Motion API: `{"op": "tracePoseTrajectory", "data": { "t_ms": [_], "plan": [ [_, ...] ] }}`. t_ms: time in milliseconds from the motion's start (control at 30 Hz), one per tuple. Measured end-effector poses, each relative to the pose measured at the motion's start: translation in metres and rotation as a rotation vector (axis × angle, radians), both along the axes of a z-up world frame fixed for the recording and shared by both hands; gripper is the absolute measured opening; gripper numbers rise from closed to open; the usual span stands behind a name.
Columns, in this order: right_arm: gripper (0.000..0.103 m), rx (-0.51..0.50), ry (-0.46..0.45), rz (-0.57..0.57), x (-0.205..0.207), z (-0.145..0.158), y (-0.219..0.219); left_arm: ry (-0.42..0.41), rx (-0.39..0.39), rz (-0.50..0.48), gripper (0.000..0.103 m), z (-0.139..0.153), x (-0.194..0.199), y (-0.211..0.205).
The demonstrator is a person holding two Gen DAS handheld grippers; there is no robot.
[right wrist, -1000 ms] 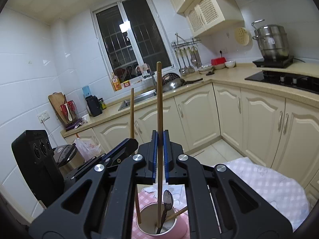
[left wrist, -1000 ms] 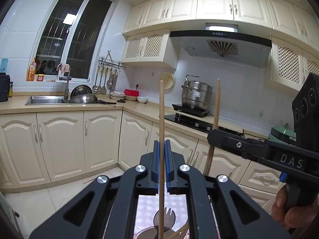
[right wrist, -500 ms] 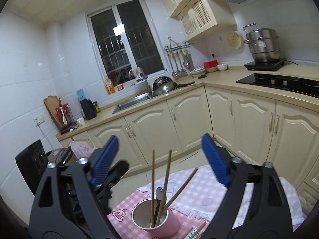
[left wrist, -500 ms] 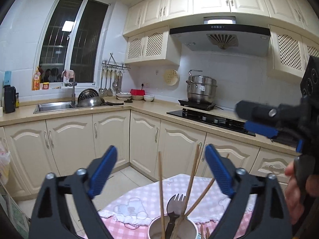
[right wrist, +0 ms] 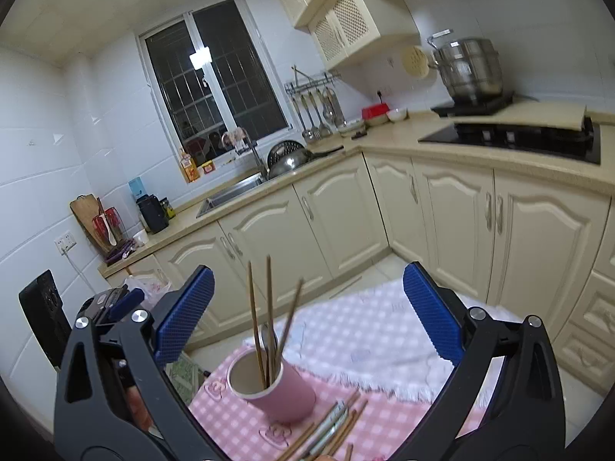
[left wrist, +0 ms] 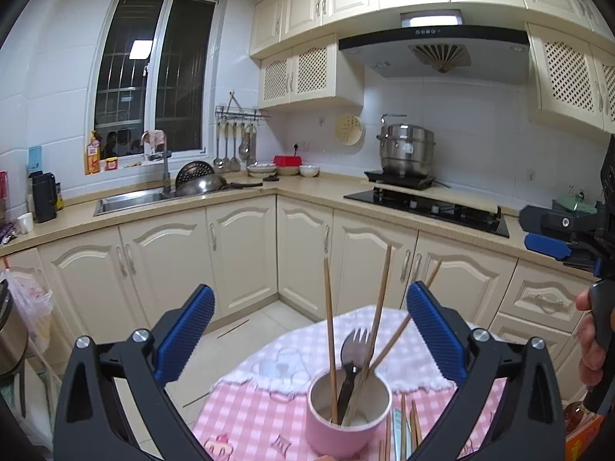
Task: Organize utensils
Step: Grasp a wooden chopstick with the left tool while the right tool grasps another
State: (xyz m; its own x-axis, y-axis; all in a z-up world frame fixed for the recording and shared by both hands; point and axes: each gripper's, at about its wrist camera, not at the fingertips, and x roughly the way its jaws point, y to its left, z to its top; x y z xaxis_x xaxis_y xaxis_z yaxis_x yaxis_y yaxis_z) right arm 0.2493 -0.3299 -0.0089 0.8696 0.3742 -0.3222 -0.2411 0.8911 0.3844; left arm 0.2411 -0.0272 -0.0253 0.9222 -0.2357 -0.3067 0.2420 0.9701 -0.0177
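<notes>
A pink cup [left wrist: 348, 418] stands on the pink checked tablecloth [left wrist: 246, 415] and holds three wooden chopsticks [left wrist: 329, 330] and a dark fork [left wrist: 351, 349]. My left gripper [left wrist: 309, 340] is open and empty, above and just before the cup. The same cup [right wrist: 276, 388] shows in the right wrist view with its chopsticks [right wrist: 256, 322]. My right gripper [right wrist: 305, 317] is open and empty above it. More loose chopsticks [right wrist: 334, 428] and a utensil lie on the cloth beside the cup. The right gripper also shows at the left view's right edge [left wrist: 553, 238].
Cream kitchen cabinets [left wrist: 238, 253] run behind the table, with a sink [left wrist: 130, 198], a hob [left wrist: 426, 205] and a steel pot [left wrist: 405, 150]. A white fringed cloth [right wrist: 365, 342] covers the table's far part. An orange box [left wrist: 580, 434] sits at the right.
Both grippers opened and let go of a chopstick each; the chopsticks now stand in the cup. Both grippers have pulled back and up from the cup.
</notes>
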Motion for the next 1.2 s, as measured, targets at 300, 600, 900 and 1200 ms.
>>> {"op": "tracePoseTrajectory", "data": {
  "t_ms": [300, 600, 900, 1200],
  "plan": [
    [0.097, -0.001, 0.168, 0.064, -0.009, -0.043, -0.017, 0.074, 0.058, 0.064, 0.098, -0.020, -0.033, -0.008],
    [0.097, -0.055, 0.324, 0.055, -0.032, -0.088, -0.013, 0.193, 0.091, 0.007, 0.098, -0.054, -0.039, -0.008],
    [0.097, -0.091, 0.444, -0.019, -0.052, -0.128, -0.002, 0.298, 0.130, -0.148, 0.098, -0.097, -0.034, -0.006],
    [0.097, -0.199, 0.546, -0.020, -0.053, -0.156, 0.016, 0.421, 0.193, -0.172, 0.098, -0.138, -0.028, -0.011]
  ]
}}
